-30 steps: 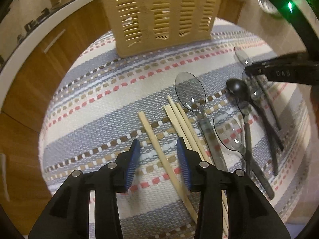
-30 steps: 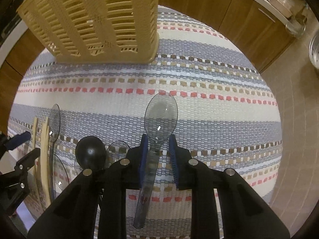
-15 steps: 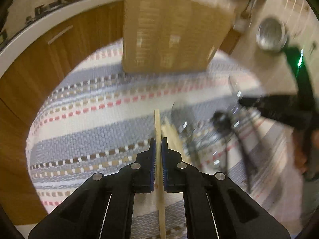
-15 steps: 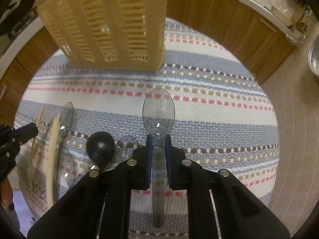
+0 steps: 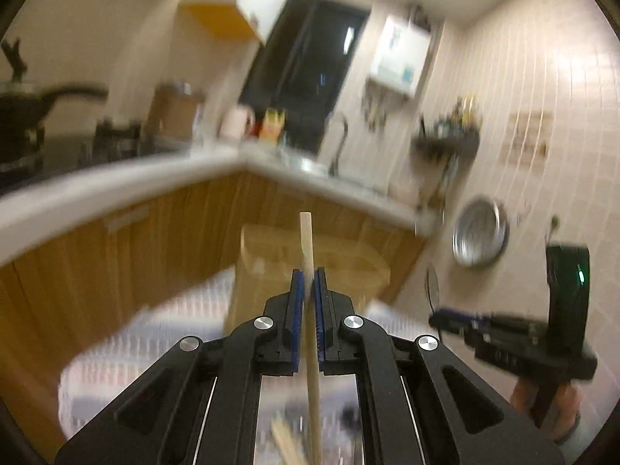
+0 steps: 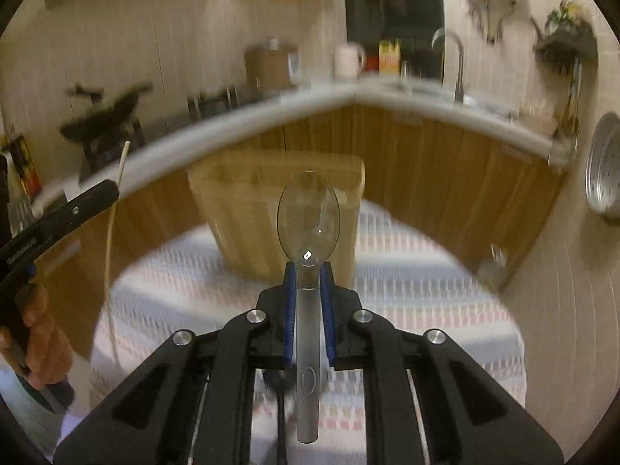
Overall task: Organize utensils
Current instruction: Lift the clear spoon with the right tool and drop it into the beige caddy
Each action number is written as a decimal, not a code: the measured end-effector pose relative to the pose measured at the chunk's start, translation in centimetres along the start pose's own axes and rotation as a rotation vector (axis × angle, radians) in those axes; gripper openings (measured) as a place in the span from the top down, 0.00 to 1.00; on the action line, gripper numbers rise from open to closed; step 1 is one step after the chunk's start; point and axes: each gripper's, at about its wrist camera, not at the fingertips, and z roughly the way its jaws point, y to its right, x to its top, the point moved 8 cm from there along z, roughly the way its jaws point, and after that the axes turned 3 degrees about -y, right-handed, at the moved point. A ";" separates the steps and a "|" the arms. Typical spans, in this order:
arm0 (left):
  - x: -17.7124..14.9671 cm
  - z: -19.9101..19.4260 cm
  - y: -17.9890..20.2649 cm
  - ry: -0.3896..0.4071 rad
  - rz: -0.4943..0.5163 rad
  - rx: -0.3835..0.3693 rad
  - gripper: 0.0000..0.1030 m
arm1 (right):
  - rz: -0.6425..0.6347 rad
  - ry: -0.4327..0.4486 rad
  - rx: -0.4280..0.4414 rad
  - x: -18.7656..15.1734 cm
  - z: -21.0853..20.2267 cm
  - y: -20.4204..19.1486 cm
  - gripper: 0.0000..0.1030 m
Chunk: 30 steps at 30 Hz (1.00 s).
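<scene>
Left wrist view: left tool pinching chopstick, upright, w/ basket blurred behind.
Right wrist view: right tool pinching clear spoon, bowl up, in front of basket, above striped mat.

You are facing a kitchen corner. A pale grey L-shaped countertop crosses mid-frame in the right wrist view, over wood-grain brown cabinet fronts. Cream tiled walls fill the right of the left wrist view. A dark window sits top centre, a white wall-mounted box heater to its right. A curved chrome tap stands at upper right. A round perforated metal pan hangs at the right edge. A striped woven cloth covers the lower frame. Everything is blurred.
</scene>
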 end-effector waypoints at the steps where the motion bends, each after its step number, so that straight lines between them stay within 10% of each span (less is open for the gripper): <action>1: 1.3 0.0 0.1 0.046 -0.002 0.001 0.97 | 0.007 0.026 0.000 0.8 -0.1 -0.1 0.90; 14: 10.4 5.4 1.7 0.390 0.031 0.173 0.97 | 0.167 0.431 -0.008 12.2 2.8 4.4 0.90; 30: 7.5 11.0 -1.6 0.321 0.060 0.260 0.93 | 0.150 0.380 -0.025 10.6 10.2 5.4 0.89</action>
